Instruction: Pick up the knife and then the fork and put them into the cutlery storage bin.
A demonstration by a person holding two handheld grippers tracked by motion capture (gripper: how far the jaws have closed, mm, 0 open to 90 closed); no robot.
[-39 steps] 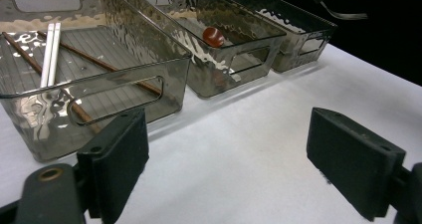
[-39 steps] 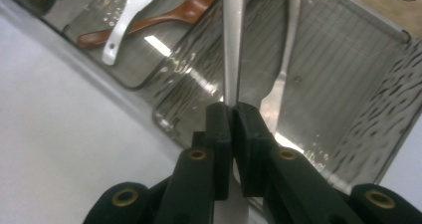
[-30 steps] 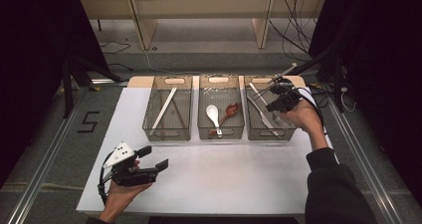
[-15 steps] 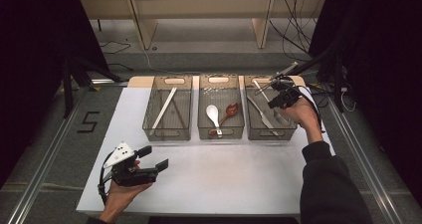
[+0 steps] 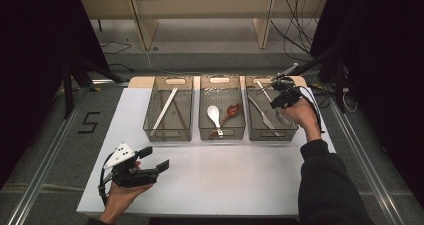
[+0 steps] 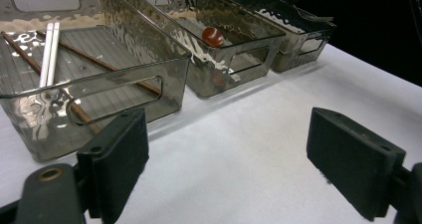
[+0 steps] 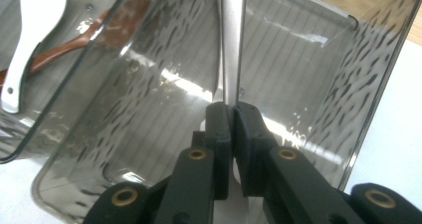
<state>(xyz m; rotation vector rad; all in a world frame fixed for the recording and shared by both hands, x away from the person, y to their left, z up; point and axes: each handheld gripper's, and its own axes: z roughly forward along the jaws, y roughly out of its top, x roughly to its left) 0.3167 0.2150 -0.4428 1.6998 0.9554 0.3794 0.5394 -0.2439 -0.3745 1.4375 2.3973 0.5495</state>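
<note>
Right gripper (image 7: 232,115), lower centre of its own view, pinches a metal utensil handle (image 7: 232,40) over the right bin (image 7: 358,84). Left gripper (image 6: 229,159) spread above tabletop (image 6: 239,134).

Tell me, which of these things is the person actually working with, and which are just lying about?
In use:
right gripper, shut on a metal utensil
right bin, under that utensil

Lying about:
left gripper, open, idle over the table
chopsticks in the left bin
white spoon and brown spoon in the middle bin
</note>
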